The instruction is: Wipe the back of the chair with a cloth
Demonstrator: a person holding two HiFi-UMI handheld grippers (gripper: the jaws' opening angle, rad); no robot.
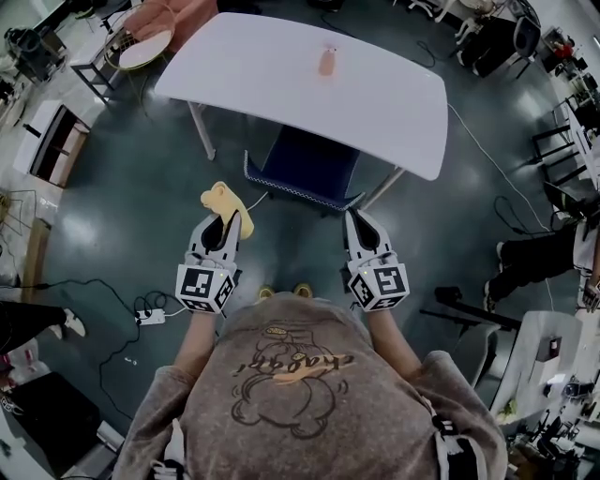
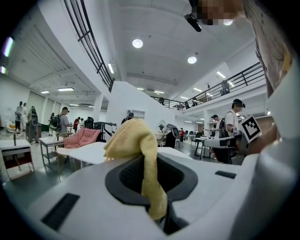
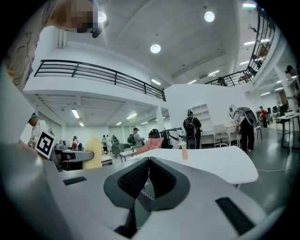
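A blue chair (image 1: 305, 169) is tucked under the white table (image 1: 394, 103), its back edge with white stitching facing me. My left gripper (image 1: 221, 220) is shut on a yellow cloth (image 1: 226, 202), held just left of the chair's back and apart from it. In the left gripper view the cloth (image 2: 133, 140) bunches above the jaws and hangs down between them. My right gripper (image 1: 356, 220) hovers by the right end of the chair's back. In the right gripper view its gripper (image 3: 148, 164) is shut with nothing held.
A small pink bottle (image 1: 326, 62) stands on the table. A pink armchair (image 1: 173, 17) is at the far left. A power strip and cables (image 1: 150, 316) lie on the floor at left. A black chair base (image 1: 469, 309) and a person's legs (image 1: 530, 262) are at right.
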